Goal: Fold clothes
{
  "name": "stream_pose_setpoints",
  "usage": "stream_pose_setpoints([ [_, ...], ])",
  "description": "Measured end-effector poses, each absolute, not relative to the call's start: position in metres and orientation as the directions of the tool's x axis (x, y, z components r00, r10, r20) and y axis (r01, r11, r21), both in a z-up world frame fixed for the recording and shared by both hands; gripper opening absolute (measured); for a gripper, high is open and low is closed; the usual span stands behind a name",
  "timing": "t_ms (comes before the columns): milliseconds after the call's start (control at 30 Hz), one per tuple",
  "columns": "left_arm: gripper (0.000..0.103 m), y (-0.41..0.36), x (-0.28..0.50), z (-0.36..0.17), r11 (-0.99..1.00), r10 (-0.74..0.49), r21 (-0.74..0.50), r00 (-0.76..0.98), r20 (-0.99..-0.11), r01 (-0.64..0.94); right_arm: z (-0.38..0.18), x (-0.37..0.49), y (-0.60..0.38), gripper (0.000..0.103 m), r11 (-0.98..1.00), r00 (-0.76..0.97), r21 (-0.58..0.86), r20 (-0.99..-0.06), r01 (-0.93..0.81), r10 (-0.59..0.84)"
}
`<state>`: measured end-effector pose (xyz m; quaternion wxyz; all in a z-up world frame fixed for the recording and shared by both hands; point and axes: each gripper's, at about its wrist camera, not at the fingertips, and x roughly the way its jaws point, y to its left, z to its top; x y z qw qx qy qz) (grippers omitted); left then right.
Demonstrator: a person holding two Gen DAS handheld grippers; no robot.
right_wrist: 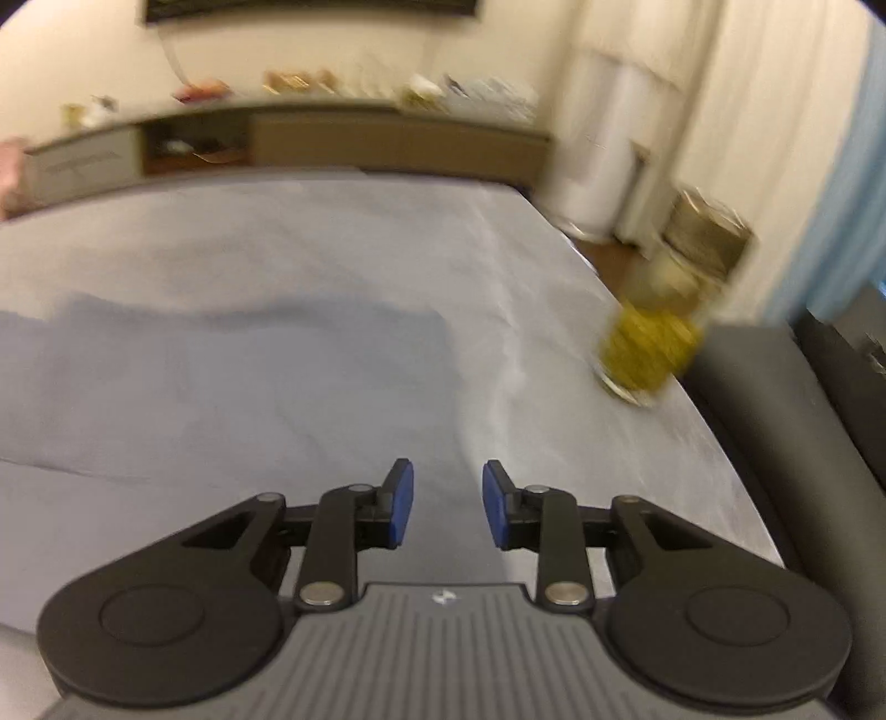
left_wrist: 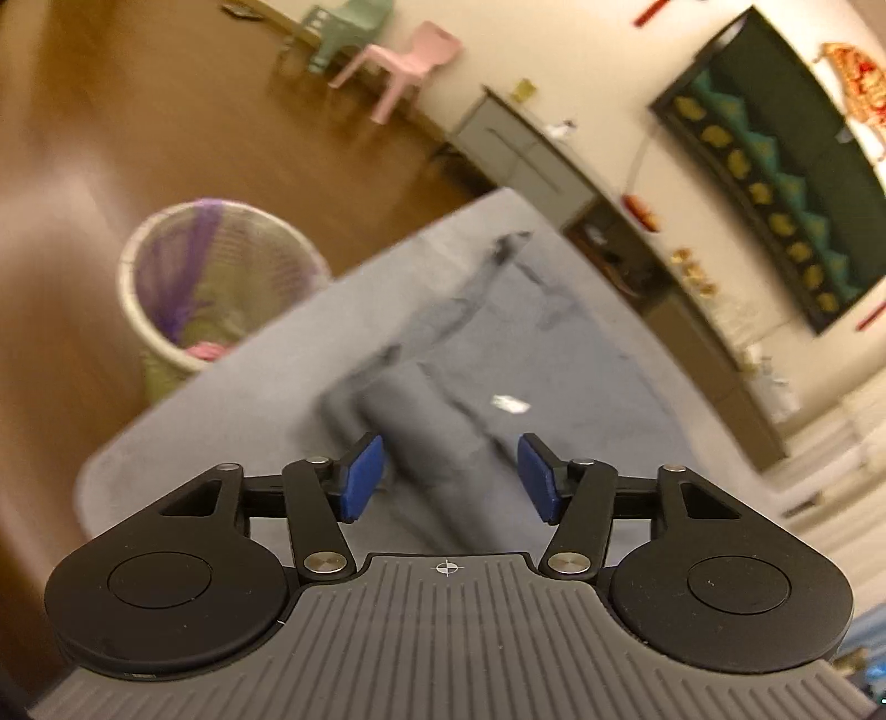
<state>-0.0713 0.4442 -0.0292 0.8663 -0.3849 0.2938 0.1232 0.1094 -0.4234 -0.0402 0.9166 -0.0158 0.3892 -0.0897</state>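
A grey garment (left_wrist: 437, 421) lies crumpled and partly folded on the grey-covered table (left_wrist: 581, 354), with a small white tag (left_wrist: 510, 404) on it. My left gripper (left_wrist: 451, 476) hovers just above the garment's near fold, open, with nothing between its blue pads. In the right wrist view the same grey garment (right_wrist: 221, 382) spreads flat across the left half of the table (right_wrist: 554, 332). My right gripper (right_wrist: 447, 501) hangs over the garment's right edge, jaws apart and empty. Both views are blurred.
A mesh laundry basket (left_wrist: 216, 277) with purple and pink cloth stands on the wooden floor left of the table. A pink chair (left_wrist: 404, 66) and a green chair (left_wrist: 343, 27) stand farther back. A yellow-green jar (right_wrist: 648, 349) sits at the table's right edge, beside a dark seat (right_wrist: 775, 399).
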Motion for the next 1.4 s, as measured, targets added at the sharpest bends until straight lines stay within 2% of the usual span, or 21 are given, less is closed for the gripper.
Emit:
stream_pose_setpoints([
  [100, 0.049, 0.436, -0.059, -0.039, 0.693, -0.029, -0.561, 0.759, -0.650, -0.454, -0.046, 0.112, -0.423, 0.036, 0.989, 0.660, 0.017, -0.746, 0.149, -0.087],
  [133, 0.049, 0.433, -0.056, -0.044, 0.696, -0.027, -0.547, 0.744, -0.668, -0.466, -0.050, 0.109, -0.430, 0.037, 0.981, 0.648, 0.051, -0.757, 0.190, -0.086],
  [200, 0.056, 0.427, -0.057, -0.052, 0.692, -0.028, -0.546, 0.739, -0.673, -0.472, -0.055, 0.093, -0.454, 0.039, 0.942, 0.647, 0.140, -0.756, 0.306, -0.098],
  [300, 0.066, 0.421, -0.061, -0.060, 0.689, -0.029, -0.564, 0.760, -0.649, -0.455, -0.054, 0.063, -0.482, 0.058, 0.880, 0.677, 0.235, -0.726, 0.412, -0.123],
  [367, 0.066, 0.416, -0.056, -0.064, 0.698, -0.027, -0.569, 0.777, -0.629, -0.436, -0.063, 0.061, -0.485, 0.057, 0.888, 0.662, 0.230, -0.742, 0.399, -0.105],
  [433, 0.058, 0.413, -0.045, -0.065, 0.711, -0.013, -0.554, 0.780, -0.626, -0.433, -0.072, 0.063, -0.486, 0.050, 0.901, 0.648, 0.212, -0.756, 0.379, -0.095],
  [467, 0.040, 0.411, -0.039, -0.066, 0.724, 0.002, -0.534, 0.775, -0.632, -0.437, -0.077, 0.070, -0.484, 0.045, 0.914, 0.641, 0.186, -0.762, 0.361, -0.098],
  [500, 0.027, 0.410, -0.035, -0.066, 0.735, 0.023, -0.505, 0.761, -0.648, -0.452, -0.082, 0.077, -0.482, 0.032, 0.926, 0.633, 0.161, -0.767, 0.342, -0.101],
  [533, 0.026, 0.410, -0.032, -0.067, 0.737, 0.031, -0.496, 0.756, -0.654, -0.459, -0.086, 0.083, -0.479, 0.018, 0.939, 0.629, 0.106, -0.766, 0.328, -0.133],
  [633, 0.021, 0.411, -0.039, -0.064, 0.737, 0.041, -0.492, 0.757, -0.653, -0.464, -0.085, 0.097, -0.478, 0.012, 0.936, 0.604, -0.011, -0.762, 0.351, -0.235],
  [667, 0.023, 0.412, -0.042, -0.062, 0.738, 0.046, -0.489, 0.757, -0.652, -0.466, -0.083, 0.102, -0.479, 0.012, 0.929, 0.583, -0.045, -0.767, 0.366, -0.267],
  [700, 0.037, 0.413, -0.048, -0.060, 0.735, 0.054, -0.488, 0.758, -0.650, -0.470, -0.078, 0.104, -0.478, 0.013, 0.921, 0.569, -0.093, -0.762, 0.378, -0.310],
  [767, 0.053, 0.417, -0.062, -0.053, 0.734, 0.070, -0.491, 0.772, -0.632, -0.469, -0.061, 0.105, -0.468, 0.021, 0.899, 0.559, -0.195, -0.726, 0.393, -0.402],
  [833, 0.062, 0.425, -0.079, -0.044, 0.732, 0.097, -0.505, 0.804, -0.587, -0.457, -0.035, 0.105, -0.440, 0.034, 0.890, 0.611, -0.265, -0.652, 0.372, -0.449],
  [900, 0.068, 0.436, -0.085, -0.036, 0.740, 0.125, -0.504, 0.827, -0.548, -0.446, -0.010, 0.107, -0.395, 0.041, 0.915, 0.693, -0.292, -0.598, 0.278, -0.402],
  [967, 0.069, 0.445, -0.081, -0.027, 0.772, 0.145, -0.470, 0.837, -0.527, -0.429, 0.006, 0.117, -0.326, 0.041, 0.946, 0.767, -0.312, -0.584, 0.092, -0.267],
  [1067, 0.073, 0.450, -0.057, -0.021, 0.836, 0.139, -0.390, 0.837, -0.530, -0.386, 0.014, 0.133, -0.203, 0.059, 0.902, 0.797, -0.336, -0.604, -0.272, 0.015],
  [1133, 0.073, 0.451, -0.036, -0.016, 0.878, 0.138, -0.317, 0.825, -0.548, -0.358, 0.015, 0.141, -0.105, 0.071, 0.777, 0.749, -0.354, -0.625, -0.522, 0.218],
  [1233, 0.078, 0.447, -0.006, -0.010, 0.940, 0.082, -0.226, 0.812, -0.578, -0.255, 0.006, 0.162, 0.028, 0.076, 0.583, 0.626, -0.335, -0.660, -0.741, 0.416],
  [1333, 0.078, 0.449, 0.013, -0.023, 0.952, 0.021, -0.224, 0.776, -0.631, -0.208, -0.013, 0.201, 0.147, 0.081, 0.444, 0.493, -0.279, -0.715, -0.851, 0.495],
  [1400, 0.076, 0.451, 0.021, -0.038, 0.950, 0.007, -0.229, 0.747, -0.665, -0.213, -0.028, 0.231, 0.208, 0.082, 0.396, 0.443, -0.261, -0.752, -0.880, 0.489],
])
